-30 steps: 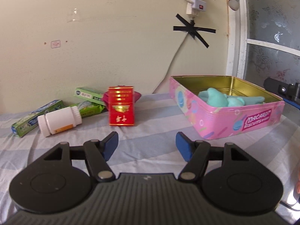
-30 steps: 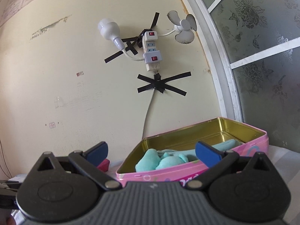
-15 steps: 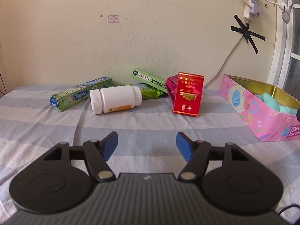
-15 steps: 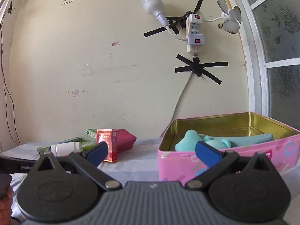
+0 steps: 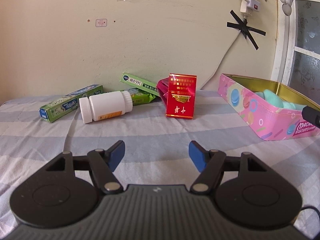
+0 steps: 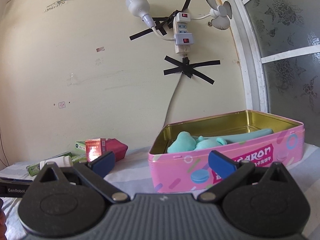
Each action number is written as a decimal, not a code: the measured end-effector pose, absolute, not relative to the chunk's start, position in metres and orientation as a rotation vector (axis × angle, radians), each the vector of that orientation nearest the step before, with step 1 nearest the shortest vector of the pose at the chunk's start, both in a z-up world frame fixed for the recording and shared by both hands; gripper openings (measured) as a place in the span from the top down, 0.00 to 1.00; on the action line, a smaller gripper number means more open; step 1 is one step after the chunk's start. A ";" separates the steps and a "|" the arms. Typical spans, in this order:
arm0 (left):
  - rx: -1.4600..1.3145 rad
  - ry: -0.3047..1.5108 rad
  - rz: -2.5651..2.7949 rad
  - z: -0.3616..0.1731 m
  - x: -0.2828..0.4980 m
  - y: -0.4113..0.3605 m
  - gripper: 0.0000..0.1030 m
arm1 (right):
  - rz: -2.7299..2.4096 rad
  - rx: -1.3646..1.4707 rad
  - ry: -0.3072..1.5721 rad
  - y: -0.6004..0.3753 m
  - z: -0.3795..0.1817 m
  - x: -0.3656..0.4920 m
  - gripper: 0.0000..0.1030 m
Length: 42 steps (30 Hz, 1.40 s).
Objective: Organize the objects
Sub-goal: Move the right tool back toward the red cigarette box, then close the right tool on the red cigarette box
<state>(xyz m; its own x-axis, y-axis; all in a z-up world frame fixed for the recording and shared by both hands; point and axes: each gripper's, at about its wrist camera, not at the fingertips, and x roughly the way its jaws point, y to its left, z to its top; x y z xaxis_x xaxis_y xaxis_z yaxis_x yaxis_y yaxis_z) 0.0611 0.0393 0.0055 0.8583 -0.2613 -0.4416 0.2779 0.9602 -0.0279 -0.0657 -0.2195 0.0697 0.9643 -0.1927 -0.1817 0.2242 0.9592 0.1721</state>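
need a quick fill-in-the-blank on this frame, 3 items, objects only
1. The white bottle lies on its ____.
2. The red box stands ____ on the striped cloth.
3. The teal soft things lie inside the open ____ tin.

Missing words: side; upright; pink

left claw (image 5: 157, 153) is opening up with nothing between its pads, right claw (image 6: 161, 161) is spread wide and empty too.

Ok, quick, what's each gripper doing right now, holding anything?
Left gripper: open, jaws opening, nothing between them, above the striped cloth.
Right gripper: open, empty, in front of the pink tin.
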 end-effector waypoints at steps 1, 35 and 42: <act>0.037 0.461 -0.280 0.005 0.062 0.040 0.30 | -0.208 0.187 0.166 -0.219 0.070 -0.065 0.00; -0.189 0.611 -0.101 -0.004 0.092 0.083 0.24 | 0.132 0.115 0.460 -0.169 0.068 0.121 0.04; -0.174 0.608 -0.101 -0.004 0.094 0.081 0.24 | 0.168 0.077 0.441 -0.160 0.073 0.170 0.07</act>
<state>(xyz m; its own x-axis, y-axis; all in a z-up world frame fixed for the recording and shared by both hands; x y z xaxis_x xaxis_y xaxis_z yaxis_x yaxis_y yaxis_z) 0.0941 0.0806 -0.0038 0.8162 -0.1455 -0.5591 0.0431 0.9804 -0.1923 0.1704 -0.1596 0.0732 0.8908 0.1779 -0.4182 -0.1448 0.9833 0.1100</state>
